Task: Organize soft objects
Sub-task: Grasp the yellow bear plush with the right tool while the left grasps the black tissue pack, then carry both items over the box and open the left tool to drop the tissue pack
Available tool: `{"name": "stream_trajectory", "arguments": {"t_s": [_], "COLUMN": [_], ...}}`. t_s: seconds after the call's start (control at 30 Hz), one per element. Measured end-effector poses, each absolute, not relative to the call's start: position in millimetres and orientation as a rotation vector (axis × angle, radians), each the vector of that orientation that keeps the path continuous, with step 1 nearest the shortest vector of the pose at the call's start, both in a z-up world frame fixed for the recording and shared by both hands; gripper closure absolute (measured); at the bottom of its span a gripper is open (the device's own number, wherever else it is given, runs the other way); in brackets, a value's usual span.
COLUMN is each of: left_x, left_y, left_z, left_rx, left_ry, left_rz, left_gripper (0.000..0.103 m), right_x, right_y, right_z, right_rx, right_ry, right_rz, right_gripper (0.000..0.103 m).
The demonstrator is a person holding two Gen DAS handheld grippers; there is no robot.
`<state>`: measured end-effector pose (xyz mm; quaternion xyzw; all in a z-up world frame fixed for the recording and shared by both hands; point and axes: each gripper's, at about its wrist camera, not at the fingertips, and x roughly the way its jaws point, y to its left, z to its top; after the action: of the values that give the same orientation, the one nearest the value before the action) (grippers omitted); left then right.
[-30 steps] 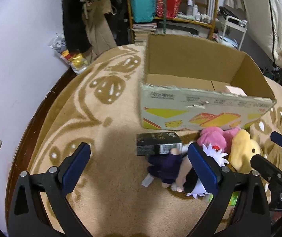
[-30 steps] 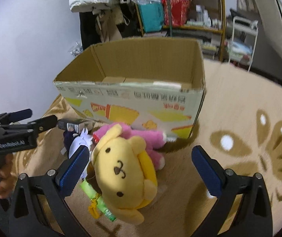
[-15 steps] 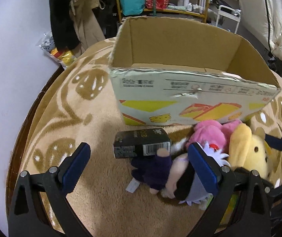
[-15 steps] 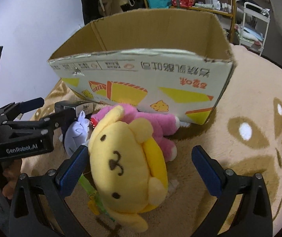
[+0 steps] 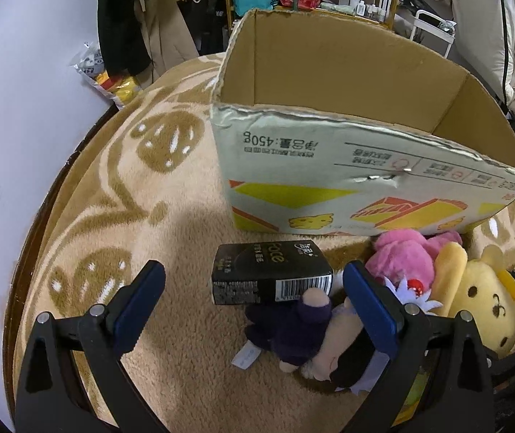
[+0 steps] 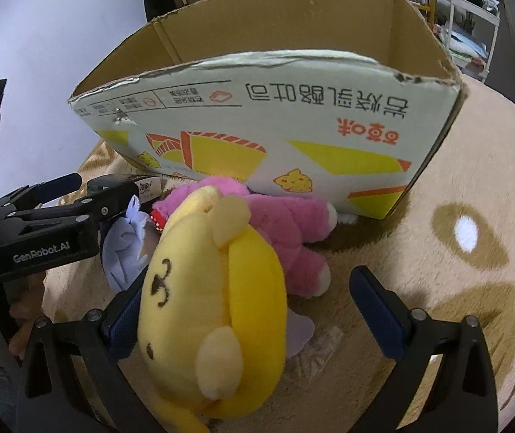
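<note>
Left gripper (image 5: 254,306) fingers wide apart over doll (image 5: 293,328), right gripper (image 6: 257,310) fingers spread around yellow plush (image 6: 214,310)

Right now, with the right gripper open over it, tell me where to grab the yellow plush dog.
Grip the yellow plush dog across its round head, coming straight on from the near side where the right gripper is. The head lies between the open jaws, face toward the left finger; the pink plush crowds its far side.

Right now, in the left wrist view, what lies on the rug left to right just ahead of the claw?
Black box → purple doll → pink plush → yellow plush.
</note>
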<state>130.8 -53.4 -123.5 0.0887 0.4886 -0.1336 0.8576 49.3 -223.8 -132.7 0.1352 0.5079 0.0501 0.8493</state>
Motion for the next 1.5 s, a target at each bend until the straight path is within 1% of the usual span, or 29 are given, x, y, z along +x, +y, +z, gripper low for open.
{"name": "stream_trajectory", "arguments": {"t_s": [0.03, 0.1, 0.13, 0.17, 0.23, 0.33, 0.4, 0.47, 0.53, 0.6, 0.67, 0.7, 0.87, 1.0, 1.17, 1.3, 1.5], "left_x": [132, 134, 135, 135, 135, 137, 139, 140, 141, 140, 137, 135, 125, 117, 108, 96, 71], "left_y": [-53, -50, -49, -48, -47, -47, -46, -44, -42, -42, -44, -46, -48, -44, -37, -32, -26], "left_z": [-124, -125, -125, -125, -125, -131, -135, -137, -137, -136, -134, -132, -121, -107, -95, -81, -55], "left_rx": [0.179, 0.161, 0.155, 0.148, 0.138, 0.14, 0.127, 0.094, 0.072, 0.073, 0.095, 0.11, 0.151, 0.153, 0.124, 0.122, 0.099], "left_ry": [1.032, 1.039, 1.038, 1.037, 1.038, 1.062, 1.084, 1.098, 1.105, 1.097, 1.08, 1.07, 1.013, 0.955, 0.926, 0.865, 0.754], "left_rz": [-0.282, -0.278, -0.273, -0.27, -0.268, -0.265, -0.272, -0.287, -0.295, -0.291, -0.289, -0.288, -0.269, -0.242, -0.229, -0.215, -0.21], "left_gripper": [0.005, 0.005, 0.005, 0.005, 0.005, 0.014, 0.024, 0.03, 0.038, 0.038, 0.038, 0.038, 0.038, 0.038, 0.038, 0.038, 0.038], "right_x": [49, 48, 48, 48, 47, 47, 47, 47, 47, 43, 42, 41, 38, 32, 23, 16, 4], "right_y": [-225, -224, -223, -222, -220, -218, -218, -217, -218, -220, -216, -216, -215, -220, -231, -243, -247], "right_z": [-132, -131, -130, -130, -129, -128, -128, -128, -127, -124, -121, -120, -116, -110, -99, -88, -63], "right_rx": [0.286, 0.285, 0.287, 0.29, 0.275, 0.273, 0.277, 0.28, 0.28, 0.276, 0.267, 0.265, 0.28, 0.287, 0.303, 0.331, 0.316], "right_ry": [1.069, 1.067, 1.067, 1.07, 1.07, 1.069, 1.069, 1.07, 1.07, 1.066, 1.063, 1.065, 1.057, 1.04, 1.007, 0.955, 0.826], "right_rz": [0.109, 0.117, 0.129, 0.142, 0.138, 0.143, 0.142, 0.14, 0.143, 0.154, 0.174, 0.187, 0.174, 0.138, 0.092, 0.058, 0.03], "right_gripper": [0.0, 0.004, 0.01, 0.013, 0.016, 0.018, 0.018, 0.019, 0.022, 0.027, 0.039, 0.042, 0.046, 0.046, 0.048, 0.049, 0.049]}}
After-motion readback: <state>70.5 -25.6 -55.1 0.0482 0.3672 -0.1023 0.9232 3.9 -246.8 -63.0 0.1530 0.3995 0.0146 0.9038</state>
